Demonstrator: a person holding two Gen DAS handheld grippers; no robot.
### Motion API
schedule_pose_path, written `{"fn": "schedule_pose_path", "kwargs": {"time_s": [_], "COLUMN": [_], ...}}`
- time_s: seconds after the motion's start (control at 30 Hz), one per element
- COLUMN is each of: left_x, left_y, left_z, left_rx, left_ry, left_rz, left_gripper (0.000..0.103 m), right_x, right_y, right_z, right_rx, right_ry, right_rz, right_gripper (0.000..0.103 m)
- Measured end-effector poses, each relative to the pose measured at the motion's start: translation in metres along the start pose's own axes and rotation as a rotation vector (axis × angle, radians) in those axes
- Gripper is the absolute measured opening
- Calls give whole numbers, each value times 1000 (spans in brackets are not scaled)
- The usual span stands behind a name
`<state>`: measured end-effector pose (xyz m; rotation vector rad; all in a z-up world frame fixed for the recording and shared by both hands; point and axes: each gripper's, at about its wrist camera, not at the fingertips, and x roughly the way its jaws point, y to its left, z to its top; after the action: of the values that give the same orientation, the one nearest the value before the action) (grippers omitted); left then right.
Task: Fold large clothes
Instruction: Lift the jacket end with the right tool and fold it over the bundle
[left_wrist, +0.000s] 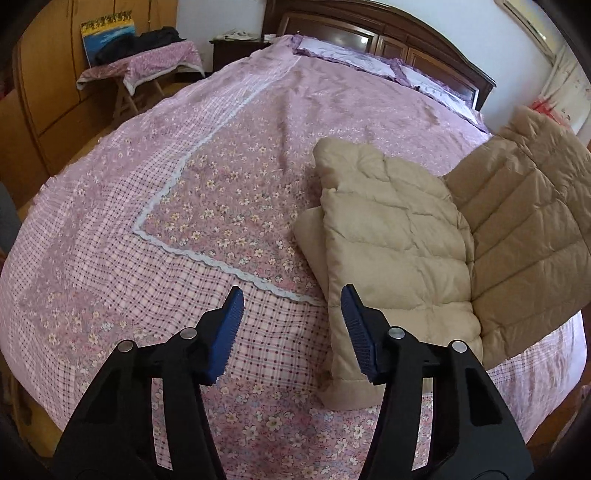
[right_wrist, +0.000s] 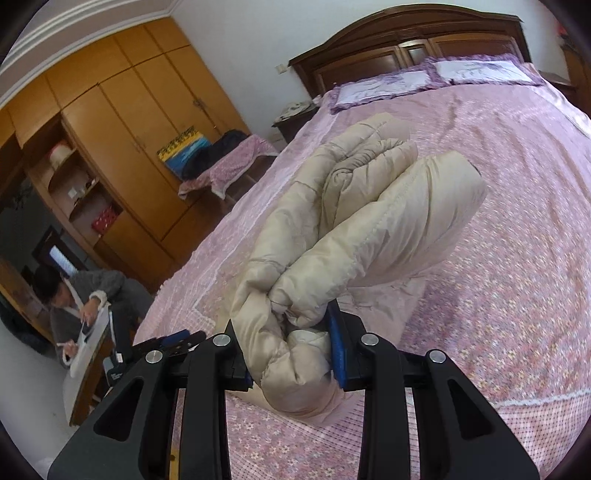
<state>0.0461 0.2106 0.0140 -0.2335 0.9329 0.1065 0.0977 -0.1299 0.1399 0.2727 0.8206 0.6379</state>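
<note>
Right tongs (right_wrist: 291, 350) clamped on beige quilted down jacket (right_wrist: 354, 221) | left tongs (left_wrist: 291, 328) apart, empty | jacket likely light, puffy, slippery; grip hem

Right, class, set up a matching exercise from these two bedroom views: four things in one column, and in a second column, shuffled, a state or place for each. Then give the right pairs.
Column one:
1. left tongs
2. right tongs
3. beige padded jacket
4. pillows

Column two:
A. partly flat on the bedspread, one part lifted
B. at the headboard end of the bed
C. open, nothing between the pads
D. shut on bunched fabric

Pairs: 1-C, 2-D, 3-A, 4-B
</note>
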Motion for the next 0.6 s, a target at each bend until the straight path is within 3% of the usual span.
{"fn": "schedule_pose_path", "kwargs": {"time_s": [0.3, 0.6], "left_x": [-8, -9], "left_y": [20, 44], "left_z": [4, -3], "left_rx": [-10, -36], "left_ry": [-11, -5], "left_rz": [29, 59], "left_gripper": [55, 55], "right_x": [48, 120], "right_y": [40, 58], "right_z": [1, -23], "right_rx": [-58, -53], "right_ry": [70, 213], "right_rz": [66, 119], "right_gripper": [31, 31]}}
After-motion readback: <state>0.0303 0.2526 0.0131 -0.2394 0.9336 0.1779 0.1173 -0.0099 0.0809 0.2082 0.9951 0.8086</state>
